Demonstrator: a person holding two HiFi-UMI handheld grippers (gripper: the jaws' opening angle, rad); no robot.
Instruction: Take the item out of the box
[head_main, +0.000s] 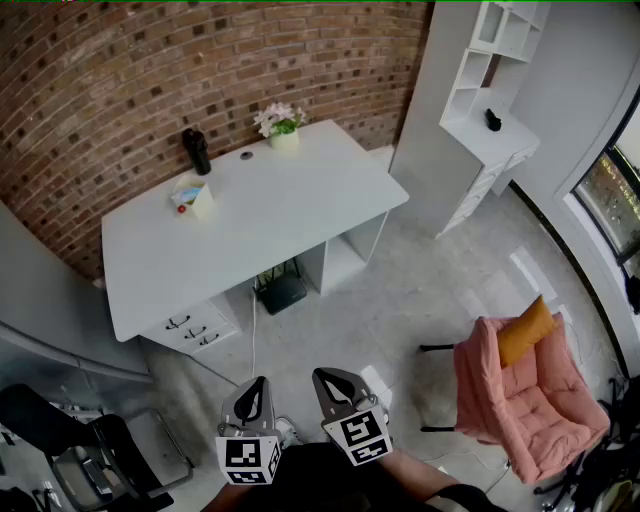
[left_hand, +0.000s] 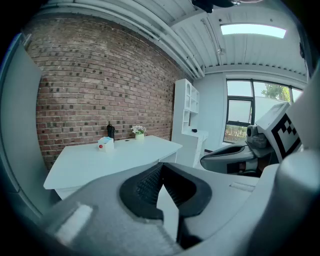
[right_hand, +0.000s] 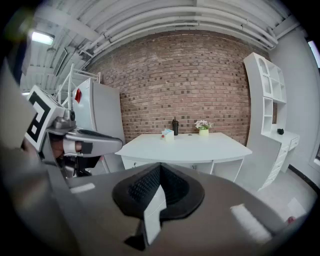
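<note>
Box (head_main: 197, 198) sits at ten o'clock on the white desk (head_main: 290, 225) in the head view, well apart from the left gripper (head_main: 258, 388) and right gripper (head_main: 325, 378) at six o'clock. The left gripper view shows jaws clenched, empty. The right gripper view shows the same, with the box at twelve o'clock.

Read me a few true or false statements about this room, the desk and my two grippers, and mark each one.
1. The left gripper and right gripper are both shut and empty. True.
2. The small pale box stands on the white desk. True.
3. The black bottle lies on the floor. False: it stands upright on the desk, near the brick wall.
4. The pink armchair bears a green cushion. False: its cushion is orange.
5. One gripper touches the box. False: both hang well short of the desk.
</note>
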